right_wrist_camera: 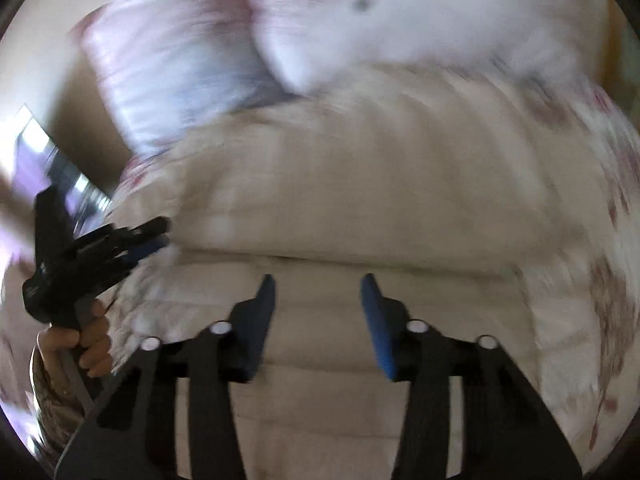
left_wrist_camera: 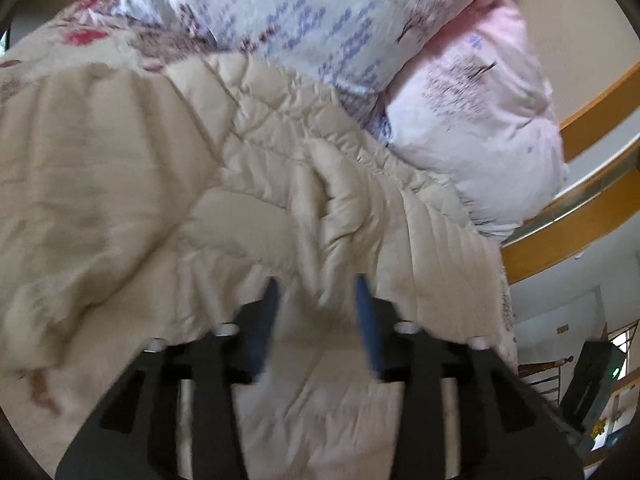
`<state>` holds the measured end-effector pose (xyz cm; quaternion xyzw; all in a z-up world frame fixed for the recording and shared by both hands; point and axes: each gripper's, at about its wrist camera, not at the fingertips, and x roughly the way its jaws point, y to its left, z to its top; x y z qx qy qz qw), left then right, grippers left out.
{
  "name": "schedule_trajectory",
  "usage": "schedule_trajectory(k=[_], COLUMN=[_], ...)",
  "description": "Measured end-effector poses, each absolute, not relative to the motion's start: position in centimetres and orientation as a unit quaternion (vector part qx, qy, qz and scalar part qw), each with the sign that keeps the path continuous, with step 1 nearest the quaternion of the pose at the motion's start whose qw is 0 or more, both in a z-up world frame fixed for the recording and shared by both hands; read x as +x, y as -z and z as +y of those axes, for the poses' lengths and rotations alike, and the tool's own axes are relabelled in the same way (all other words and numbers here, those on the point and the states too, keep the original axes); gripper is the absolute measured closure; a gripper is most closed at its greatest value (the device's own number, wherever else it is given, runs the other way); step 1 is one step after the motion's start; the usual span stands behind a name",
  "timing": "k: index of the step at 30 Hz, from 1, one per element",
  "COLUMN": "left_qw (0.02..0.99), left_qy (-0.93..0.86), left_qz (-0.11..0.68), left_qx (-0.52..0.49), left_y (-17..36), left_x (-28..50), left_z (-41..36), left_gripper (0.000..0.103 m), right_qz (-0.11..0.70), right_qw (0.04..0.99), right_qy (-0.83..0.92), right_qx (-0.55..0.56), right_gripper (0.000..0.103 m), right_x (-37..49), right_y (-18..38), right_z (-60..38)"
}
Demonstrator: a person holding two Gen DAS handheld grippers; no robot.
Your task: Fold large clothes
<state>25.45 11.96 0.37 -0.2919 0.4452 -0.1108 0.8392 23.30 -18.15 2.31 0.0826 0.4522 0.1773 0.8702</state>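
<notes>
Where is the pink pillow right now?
In the left wrist view, the pink pillow lies upper right, against the beige quilt and beside the wooden rail.

no readable text, labels, brands, numbers or signs, both views blurred

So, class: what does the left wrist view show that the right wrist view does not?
Only the left wrist view shows the curved wooden rails. Only the right wrist view shows the person's hand holding the left hand-held gripper, and the right hand-held gripper, open. Both show the beige quilt and pale patterned pillows.
</notes>
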Motion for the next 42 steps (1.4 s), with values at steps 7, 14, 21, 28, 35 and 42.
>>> schedule_trajectory(k=[7, 14, 21, 28, 35, 42], left_qw=[0.863, 0.859, 0.813, 0.773, 0.731, 0.69], left_qy=[0.083, -0.045, -0.138, -0.166, -0.177, -0.187], left_qz=[0.382, 0.33, 0.278, 0.229, 0.179, 0.152], left_qx=[-0.32, -0.388, -0.493, -0.567, -0.634, -0.682], left_y=[-2.3, -1.4, 1.5, 3.3, 5.0, 6.7], left_x=[16.5, 7.6, 3.2, 2.3, 1.0, 0.6], left_z=[19.0, 28.0, 34.3, 37.3, 40.2, 42.5], left_gripper=[0.05, 0.05, 0.05, 0.05, 0.066, 0.086], right_qz=[0.421, 0.461, 0.458, 0.439, 0.433, 0.437], right_qw=[0.883, 0.86, 0.862, 0.865, 0.865, 0.863], right_qy=[-0.206, -0.174, -0.218, -0.244, -0.255, -0.252], right_qx=[-0.037, -0.133, -0.017, 0.004, 0.008, 0.02], right_gripper=[0.064, 0.064, 0.032, 0.028, 0.027, 0.027], right_x=[28.2, 31.2, 28.6, 25.1, 24.1, 23.6], right_y=[-1.9, 2.9, -1.3, -3.9, -4.4, -3.6], right_z=[-7.1, -1.3, -5.4, -8.3, -8.5, -10.5])
